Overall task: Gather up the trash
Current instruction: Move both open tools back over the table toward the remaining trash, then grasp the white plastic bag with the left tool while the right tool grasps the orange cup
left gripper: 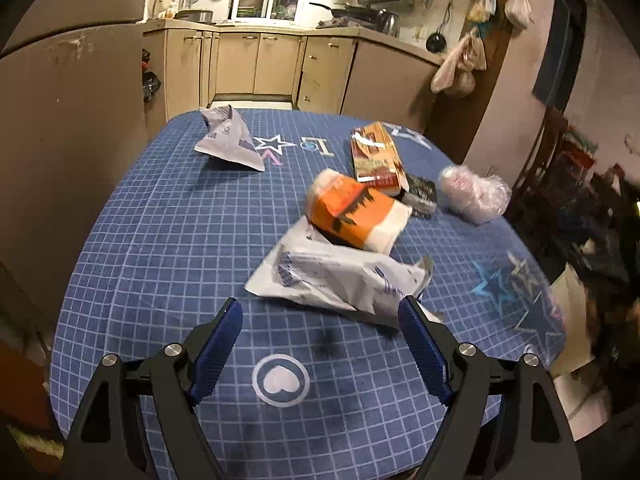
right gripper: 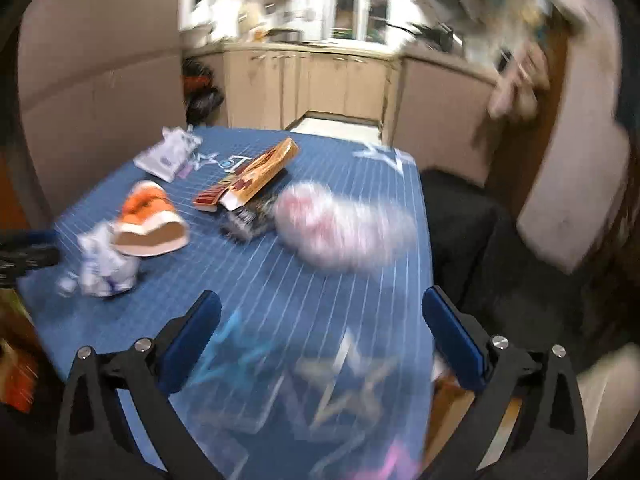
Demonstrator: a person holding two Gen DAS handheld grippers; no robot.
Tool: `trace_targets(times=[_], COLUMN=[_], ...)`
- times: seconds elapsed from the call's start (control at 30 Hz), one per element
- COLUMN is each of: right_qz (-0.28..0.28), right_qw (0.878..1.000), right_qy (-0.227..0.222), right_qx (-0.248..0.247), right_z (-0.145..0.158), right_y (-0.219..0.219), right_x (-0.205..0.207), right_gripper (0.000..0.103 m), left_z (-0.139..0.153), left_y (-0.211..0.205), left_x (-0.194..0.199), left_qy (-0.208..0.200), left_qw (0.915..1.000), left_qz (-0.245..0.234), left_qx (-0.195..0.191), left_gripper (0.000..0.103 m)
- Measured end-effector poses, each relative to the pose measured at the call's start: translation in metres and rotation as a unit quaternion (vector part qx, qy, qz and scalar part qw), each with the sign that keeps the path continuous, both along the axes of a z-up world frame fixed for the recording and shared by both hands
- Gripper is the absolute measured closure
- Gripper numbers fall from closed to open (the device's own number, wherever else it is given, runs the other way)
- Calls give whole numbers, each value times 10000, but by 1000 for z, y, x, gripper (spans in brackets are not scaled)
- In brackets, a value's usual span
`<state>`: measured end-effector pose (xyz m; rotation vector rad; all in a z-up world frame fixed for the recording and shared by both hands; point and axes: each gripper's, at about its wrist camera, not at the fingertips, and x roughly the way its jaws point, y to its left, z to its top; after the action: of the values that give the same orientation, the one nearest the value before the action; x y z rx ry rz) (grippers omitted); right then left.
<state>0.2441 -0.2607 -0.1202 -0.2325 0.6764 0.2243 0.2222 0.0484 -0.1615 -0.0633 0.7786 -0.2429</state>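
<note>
Trash (left gripper: 356, 216) on table (left gripper: 168, 240), both grippers angled down, empty

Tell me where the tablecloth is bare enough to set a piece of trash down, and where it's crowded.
Bare: the tablecloth left of the white mailer bag, below the crumpled grey bag, around the heart print. Crowded: right half, with orange carton, red box and plastic wrap.
</note>
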Motion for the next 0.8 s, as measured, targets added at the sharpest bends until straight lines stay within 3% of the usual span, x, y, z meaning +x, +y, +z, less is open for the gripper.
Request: trace_targets(times=[0.07, 0.23, 0.4, 0.53, 0.67, 0.77, 0.8], right_qz=[45, 1216, 1662, 1833, 2053, 2002, 2064], right_qw=[9986, 9914, 9813, 9821, 9765, 9767, 9746], right_qy=[51, 301, 666, 330, 526, 671, 760], right_qx=[-531, 373, 706, -299, -384, -381, -417], right_z=[2, 14, -2, -7, -14, -23, -29], right_y=[11, 49, 109, 141, 127, 120, 122], right_x=[22, 19, 38, 45, 46, 59, 63], right_gripper=[6, 6, 6, 6, 9, 33, 45], left_z=[-1, -6, -23, -26, -28, -28, -27], left_y=[-4, 2, 6, 20, 40, 46, 45], left_x=[3, 16, 31, 20, 13, 15, 15], left_qy=[-58, 36, 391, 364, 431, 434, 431], left_qw=[9999, 9998, 9992, 9992, 9985, 9981, 9982], left_qz=[7, -39, 21, 133, 322, 358, 339], left_qx=[157, 171, 35, 45, -129, -235, -248], left_gripper=[19, 10, 10, 10, 10, 10, 10])
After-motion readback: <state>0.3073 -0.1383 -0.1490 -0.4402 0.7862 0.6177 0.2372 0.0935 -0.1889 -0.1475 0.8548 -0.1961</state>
